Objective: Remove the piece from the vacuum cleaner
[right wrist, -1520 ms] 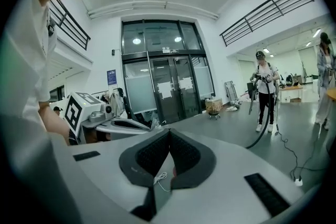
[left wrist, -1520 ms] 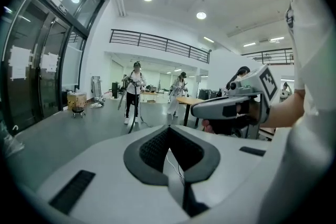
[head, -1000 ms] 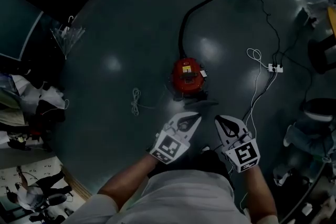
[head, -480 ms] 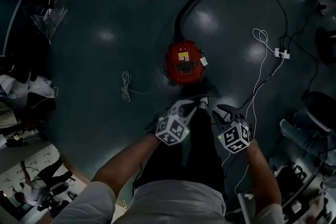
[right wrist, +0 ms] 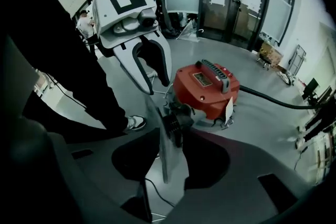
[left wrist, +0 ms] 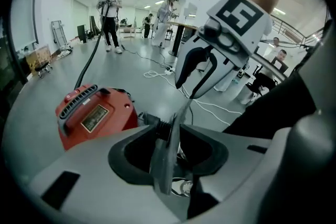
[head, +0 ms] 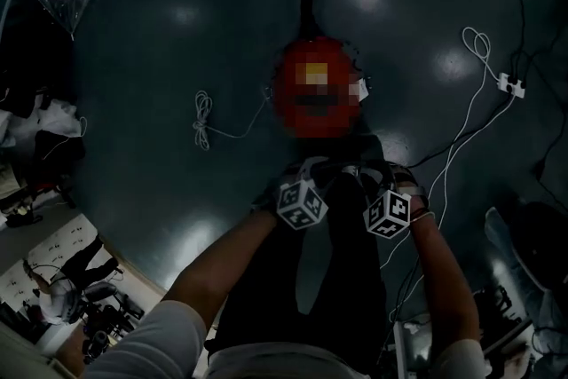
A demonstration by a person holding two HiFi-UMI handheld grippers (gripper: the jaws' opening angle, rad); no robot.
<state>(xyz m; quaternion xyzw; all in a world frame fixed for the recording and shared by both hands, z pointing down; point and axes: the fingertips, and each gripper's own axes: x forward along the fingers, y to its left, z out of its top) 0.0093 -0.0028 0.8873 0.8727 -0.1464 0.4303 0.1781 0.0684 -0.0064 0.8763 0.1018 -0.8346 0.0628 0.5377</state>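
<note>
left gripper [left wrist: 178,113] and right gripper [right wrist: 157,113] now nearer vacuum cleaner [right wrist: 205,89]; fingers [left wrist: 167,155] opening, empty

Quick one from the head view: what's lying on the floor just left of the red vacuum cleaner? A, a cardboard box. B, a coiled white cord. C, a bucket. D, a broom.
B: a coiled white cord lies left of the red vacuum cleaner, with its loose end trailing toward the machine.
</note>
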